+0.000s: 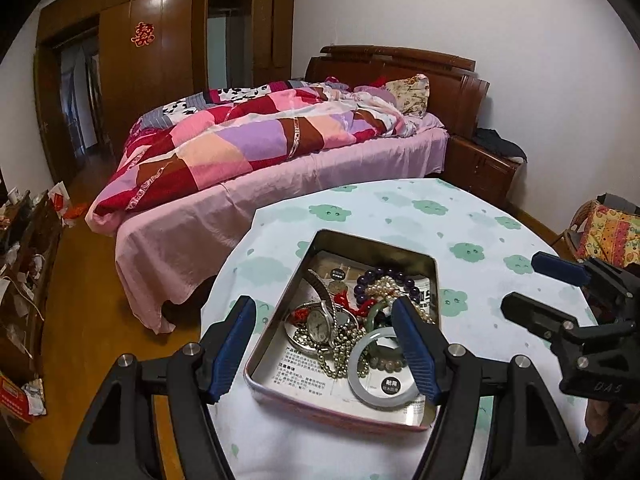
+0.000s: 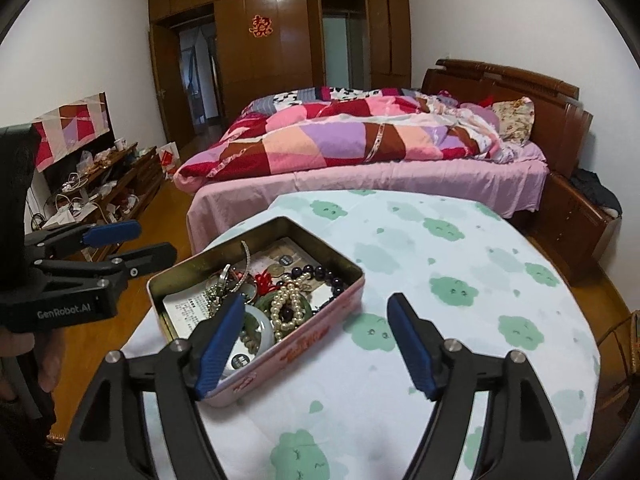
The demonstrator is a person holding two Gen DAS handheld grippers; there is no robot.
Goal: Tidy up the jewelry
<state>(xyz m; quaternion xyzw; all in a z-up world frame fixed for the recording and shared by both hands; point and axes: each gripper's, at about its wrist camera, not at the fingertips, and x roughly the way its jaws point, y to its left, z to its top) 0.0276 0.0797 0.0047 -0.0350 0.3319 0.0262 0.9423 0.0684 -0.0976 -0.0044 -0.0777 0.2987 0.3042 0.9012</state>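
Observation:
A pink metal tin [image 1: 340,409] [image 2: 308,340] stands open on a round table covered by a white cloth with green clouds [image 1: 460,216] [image 2: 440,280]. Inside lie a wristwatch [image 1: 320,322], a white bangle [image 1: 382,378] [image 2: 262,326], purple beads [image 1: 384,276] [image 2: 320,272], pearl strands [image 1: 390,286] [image 2: 286,308], a red ornament [image 2: 264,280] and printed leaflets. My left gripper [image 1: 324,312] [image 2: 156,239] hovers open above the tin's near left side, holding nothing. My right gripper [image 2: 316,304] [image 1: 522,283] is open and holds nothing, its left pad over the tin's near corner.
A bed [image 2: 360,148] with a patchwork quilt lies just beyond the table, with a wooden nightstand [image 1: 480,168] at its head. A cluttered low cabinet [image 2: 104,192] lines the left wall. A chair with a colourful cushion [image 1: 612,232] stands right of the table. A hand [image 2: 48,364] holds the left gripper.

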